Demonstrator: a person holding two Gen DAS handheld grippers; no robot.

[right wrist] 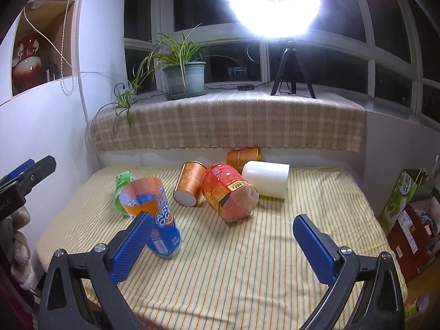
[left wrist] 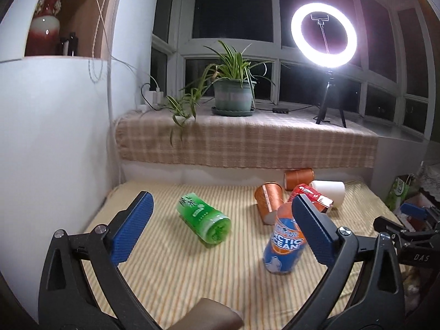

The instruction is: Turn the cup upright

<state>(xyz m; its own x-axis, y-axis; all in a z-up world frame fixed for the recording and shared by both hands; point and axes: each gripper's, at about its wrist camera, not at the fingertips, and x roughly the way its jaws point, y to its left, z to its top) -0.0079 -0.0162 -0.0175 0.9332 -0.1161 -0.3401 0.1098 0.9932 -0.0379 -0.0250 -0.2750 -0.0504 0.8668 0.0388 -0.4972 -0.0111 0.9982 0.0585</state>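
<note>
A blue and orange cup [left wrist: 284, 243] stands upright, tilted a little, on the striped mat [left wrist: 170, 269]; it also shows in the right wrist view [right wrist: 156, 217]. My left gripper [left wrist: 222, 222] is open and empty, its right finger [left wrist: 313, 231] in front of this cup. A green cup [left wrist: 205, 220] lies on its side between the left fingers. My right gripper [right wrist: 222, 244] is open and empty, its left finger [right wrist: 132, 247] overlapping the blue cup. A red cup [right wrist: 228, 192], two orange cups [right wrist: 189, 183] and a white cup [right wrist: 266, 178] lie on their sides behind.
A window ledge with a checked cloth [left wrist: 247, 140] holds a potted plant [left wrist: 233, 93] and a ring light on a tripod [left wrist: 324, 35]. A white wall [left wrist: 55, 137] stands at the left. Boxes and bags [right wrist: 407, 209] sit right of the mat.
</note>
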